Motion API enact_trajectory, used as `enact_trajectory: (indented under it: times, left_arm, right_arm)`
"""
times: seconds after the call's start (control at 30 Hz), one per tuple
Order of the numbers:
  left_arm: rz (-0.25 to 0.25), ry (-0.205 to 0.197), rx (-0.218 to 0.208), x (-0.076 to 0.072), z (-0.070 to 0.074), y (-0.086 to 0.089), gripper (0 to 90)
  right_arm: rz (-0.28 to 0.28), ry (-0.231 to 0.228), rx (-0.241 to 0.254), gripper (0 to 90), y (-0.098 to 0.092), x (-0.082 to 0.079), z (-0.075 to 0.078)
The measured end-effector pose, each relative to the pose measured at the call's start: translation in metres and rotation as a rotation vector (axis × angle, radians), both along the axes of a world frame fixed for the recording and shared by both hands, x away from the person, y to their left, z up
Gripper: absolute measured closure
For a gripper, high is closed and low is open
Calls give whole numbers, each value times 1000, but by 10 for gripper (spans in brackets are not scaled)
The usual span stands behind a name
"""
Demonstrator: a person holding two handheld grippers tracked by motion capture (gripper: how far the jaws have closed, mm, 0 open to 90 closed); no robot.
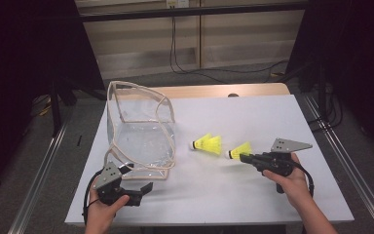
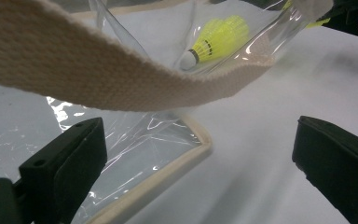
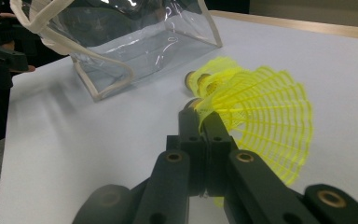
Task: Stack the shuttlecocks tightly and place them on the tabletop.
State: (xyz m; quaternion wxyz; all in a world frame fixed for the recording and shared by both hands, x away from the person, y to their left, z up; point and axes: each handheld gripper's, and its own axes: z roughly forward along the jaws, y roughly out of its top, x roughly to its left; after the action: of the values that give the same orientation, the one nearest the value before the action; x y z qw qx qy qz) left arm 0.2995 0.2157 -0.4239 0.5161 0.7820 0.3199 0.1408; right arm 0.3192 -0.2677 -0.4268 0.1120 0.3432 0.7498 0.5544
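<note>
A clear plastic bag point(image 1: 139, 134) with cream straps stands open on the white table point(image 1: 272, 117). My right gripper point(image 1: 243, 157) is shut on the skirt edge of a yellow shuttlecock point(image 1: 238, 150), just above the table; up close the jaws point(image 3: 200, 116) pinch the mesh skirt point(image 3: 265, 121). More yellow shuttlecocks point(image 1: 207, 143), seemingly two nested, lie between it and the bag. My left gripper point(image 1: 137, 178) stands open at the bag's near corner. Its jaws point(image 2: 200, 163) are wide apart, with a cream strap point(image 2: 98, 70) hanging ahead of them.
The table's wooden far edge point(image 1: 214, 90) lies behind the bag. Metal rails point(image 1: 341, 161) run along both sides of the table. Cables lie on the floor beyond. Bare white tabletop stretches between my two hands.
</note>
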Motion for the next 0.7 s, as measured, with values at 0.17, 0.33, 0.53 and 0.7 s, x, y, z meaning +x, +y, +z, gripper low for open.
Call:
enact_trajectory:
  times: [0.17, 0.33, 0.53, 0.7]
  left_arm:
    - [1, 1, 2, 0, 0, 0, 32]
    - [2, 0, 2, 0, 0, 0, 32]
    - [2, 3, -1, 0, 0, 0, 32]
    - [2, 1, 4, 0, 0, 0, 32]
  right_arm:
    - [-8, -3, -1, 893, -2, 2, 0]
    - [-22, -3, 0, 893, -3, 4, -1]
    - [-27, -5, -13, 894, -3, 6, -1]
    - [-35, -8, -16, 893, -4, 8, -1]
